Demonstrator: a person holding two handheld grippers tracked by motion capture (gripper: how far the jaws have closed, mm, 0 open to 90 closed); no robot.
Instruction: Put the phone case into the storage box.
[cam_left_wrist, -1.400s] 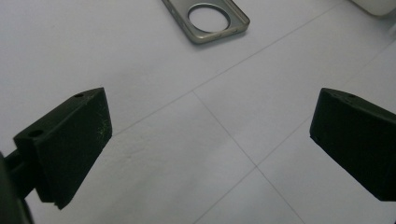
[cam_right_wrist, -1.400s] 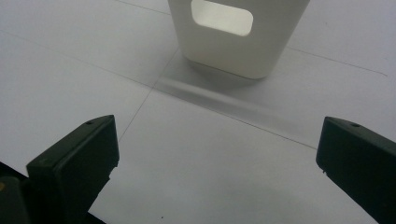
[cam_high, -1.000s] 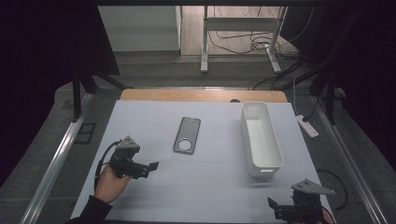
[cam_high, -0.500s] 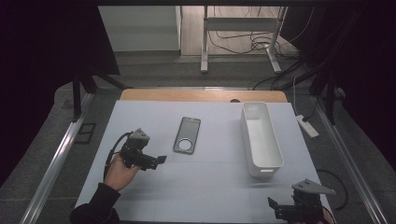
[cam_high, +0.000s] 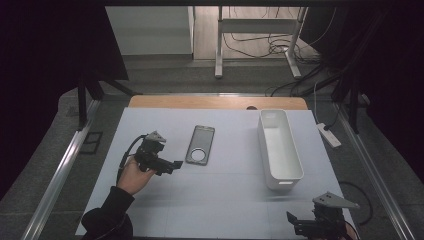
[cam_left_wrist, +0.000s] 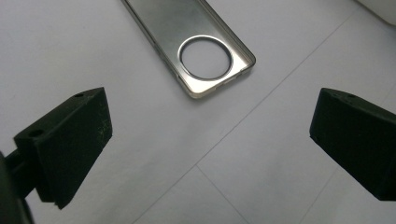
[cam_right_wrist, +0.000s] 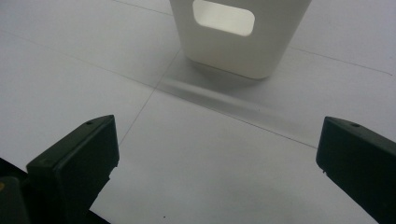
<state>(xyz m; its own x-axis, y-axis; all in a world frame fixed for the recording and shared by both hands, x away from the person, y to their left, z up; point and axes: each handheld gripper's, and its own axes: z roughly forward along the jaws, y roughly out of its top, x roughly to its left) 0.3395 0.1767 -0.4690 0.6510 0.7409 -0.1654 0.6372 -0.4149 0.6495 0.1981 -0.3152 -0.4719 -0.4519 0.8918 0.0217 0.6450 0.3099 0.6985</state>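
The person's left gripper (cam_high: 172, 165) hangs over the white table (cam_high: 230, 200), jaws spread wide and holding nothing. Just ahead of its tips lies a phone case (cam_high: 200, 145), flat on the table with its hollow side up and the round camera cut-out at the end nearest the gripper. In the left gripper view the phone case (cam_left_wrist: 196, 44) sits ahead of the gap between the two black jaws, its rounded corner pointing back toward them, and it touches neither one.

Well off to that gripper's right stands a long white bin (cam_high: 279, 147), upright, with its open top showing a bare inside. The right gripper (cam_high: 295, 225) sits low at the near edge of the table, close to the bin's near end. Its jaws are also parted wide, with bare table between them. Seen from the right gripper view, the bin (cam_right_wrist: 238, 35) stands ahead of the jaws, a handle slot cut in the end wall that faces them.
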